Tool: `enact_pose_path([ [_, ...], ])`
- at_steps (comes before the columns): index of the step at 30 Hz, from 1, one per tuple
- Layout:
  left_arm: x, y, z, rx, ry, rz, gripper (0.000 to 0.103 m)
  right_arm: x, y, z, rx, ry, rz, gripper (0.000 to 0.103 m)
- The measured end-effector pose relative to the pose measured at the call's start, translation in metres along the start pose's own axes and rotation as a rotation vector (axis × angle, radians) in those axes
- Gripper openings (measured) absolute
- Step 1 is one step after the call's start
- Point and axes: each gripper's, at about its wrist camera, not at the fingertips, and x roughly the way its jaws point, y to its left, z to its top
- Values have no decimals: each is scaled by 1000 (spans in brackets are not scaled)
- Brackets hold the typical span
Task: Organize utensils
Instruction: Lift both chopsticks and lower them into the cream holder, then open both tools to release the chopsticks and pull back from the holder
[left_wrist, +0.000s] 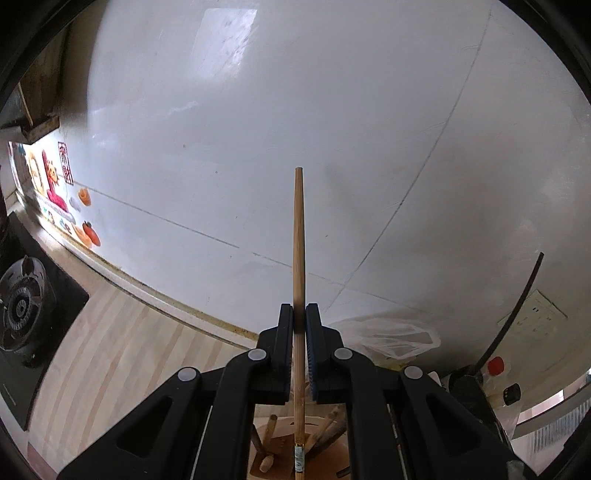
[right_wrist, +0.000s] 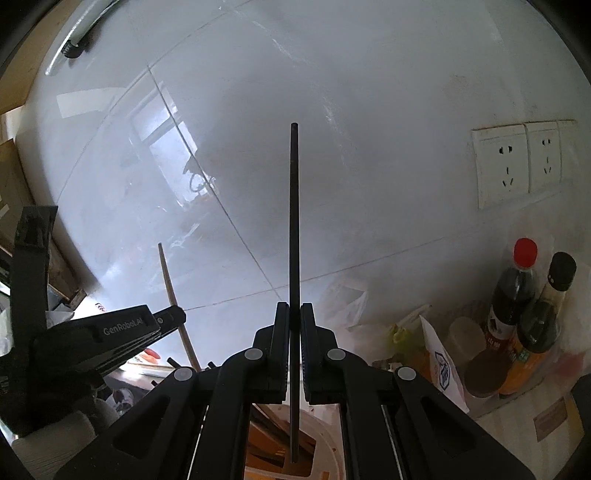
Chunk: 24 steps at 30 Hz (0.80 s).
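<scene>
My left gripper (left_wrist: 299, 314) is shut on a wooden chopstick (left_wrist: 299, 236) that points upright toward the white tiled wall; its lower end hangs over a wooden utensil holder (left_wrist: 280, 443) with several wooden utensils in it. My right gripper (right_wrist: 294, 312) is shut on a black chopstick (right_wrist: 294, 221), also upright, with its lower end over a white holder (right_wrist: 325, 443) below. The left gripper (right_wrist: 173, 317) with its wooden chopstick (right_wrist: 168, 275) shows at the left of the right wrist view.
A gas stove burner (left_wrist: 22, 306) sits on the wooden counter (left_wrist: 122, 350) at left. A plastic bag (left_wrist: 391, 336) lies against the wall. Two sauce bottles (right_wrist: 517, 295) and a paper packet (right_wrist: 439, 358) stand at right below wall sockets (right_wrist: 506, 162).
</scene>
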Motion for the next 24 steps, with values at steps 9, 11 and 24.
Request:
enact_pose_path([
  [9, 1, 6, -9, 4, 40, -3, 4, 1, -5, -1, 2, 24, 1, 6],
  [11, -1, 7, -12, 15, 46, -3, 4, 0, -5, -4, -10, 32, 4, 6],
  [24, -78, 7, -34, 136, 68, 16, 97, -33, 0, -12, -126, 150, 63, 24],
])
